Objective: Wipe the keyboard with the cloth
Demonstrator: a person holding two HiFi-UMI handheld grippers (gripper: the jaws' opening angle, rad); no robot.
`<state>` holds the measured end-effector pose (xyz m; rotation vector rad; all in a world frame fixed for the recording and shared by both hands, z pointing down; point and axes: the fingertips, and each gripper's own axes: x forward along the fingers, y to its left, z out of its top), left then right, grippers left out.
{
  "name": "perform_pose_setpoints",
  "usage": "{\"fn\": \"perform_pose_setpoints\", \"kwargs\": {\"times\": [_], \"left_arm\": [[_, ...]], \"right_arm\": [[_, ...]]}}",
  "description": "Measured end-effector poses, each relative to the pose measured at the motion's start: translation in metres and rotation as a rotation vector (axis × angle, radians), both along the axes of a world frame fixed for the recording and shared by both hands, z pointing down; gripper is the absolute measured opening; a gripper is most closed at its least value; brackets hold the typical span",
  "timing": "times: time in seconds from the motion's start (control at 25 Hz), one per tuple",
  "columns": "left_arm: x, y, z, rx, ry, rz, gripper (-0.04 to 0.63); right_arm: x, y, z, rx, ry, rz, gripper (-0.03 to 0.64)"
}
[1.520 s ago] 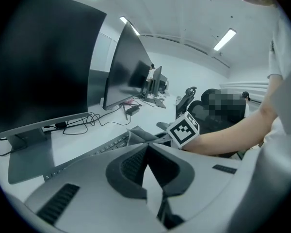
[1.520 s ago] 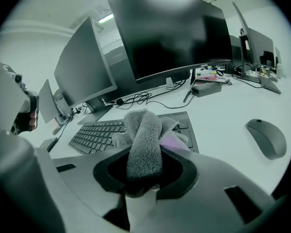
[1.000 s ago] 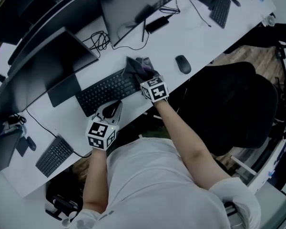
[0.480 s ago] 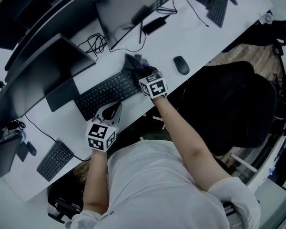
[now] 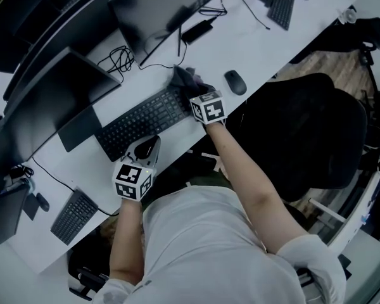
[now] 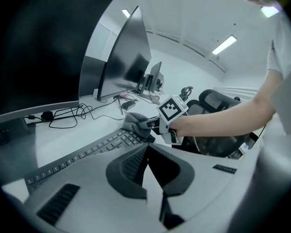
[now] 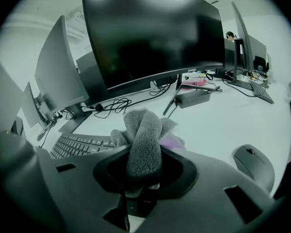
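Observation:
A black keyboard (image 5: pixel 142 120) lies aslant on the white desk (image 5: pixel 253 43), also seen in the left gripper view as the keyboard (image 6: pixel 82 154). My right gripper (image 5: pixel 194 91) is shut on a grey cloth (image 5: pixel 185 78) at the keyboard's right end; in the right gripper view the cloth (image 7: pixel 143 140) bunches up between the jaws, with the keyboard (image 7: pixel 80 146) to its left. My left gripper (image 5: pixel 148 146) rests shut at the keyboard's near edge, holding nothing; its jaws meet over the keys in the left gripper view.
A black mouse (image 5: pixel 235 82) lies right of the cloth. Two dark monitors (image 5: pixel 54 106) stand behind the keyboard, with cables (image 5: pixel 117 59) between them. A second keyboard (image 5: pixel 73 209) sits at the near left. A black office chair (image 5: pixel 297 138) stands to my right.
My right gripper with the cloth has slid a little right along the keyboard toward its end. The left gripper has stayed at the keyboard's near edge.

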<state>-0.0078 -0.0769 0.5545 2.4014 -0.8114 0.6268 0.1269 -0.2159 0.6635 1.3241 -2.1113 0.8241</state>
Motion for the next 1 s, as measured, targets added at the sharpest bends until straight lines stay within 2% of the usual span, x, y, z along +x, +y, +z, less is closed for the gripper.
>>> {"fn": "perform_pose_setpoints", "kwargs": {"times": [0.4,1.0], "left_arm": [[0.016,0.013,0.000,0.003,0.010,0.012,0.002],[0.041,0.053,0.003,0.011,0.009,0.022,0.002]], "right_arm": [[0.015,0.044,0.007,-0.008,0.009,0.009,0.118],[0.027,0.104,0.021,-0.012,0.047,-0.034,0.118]]}}
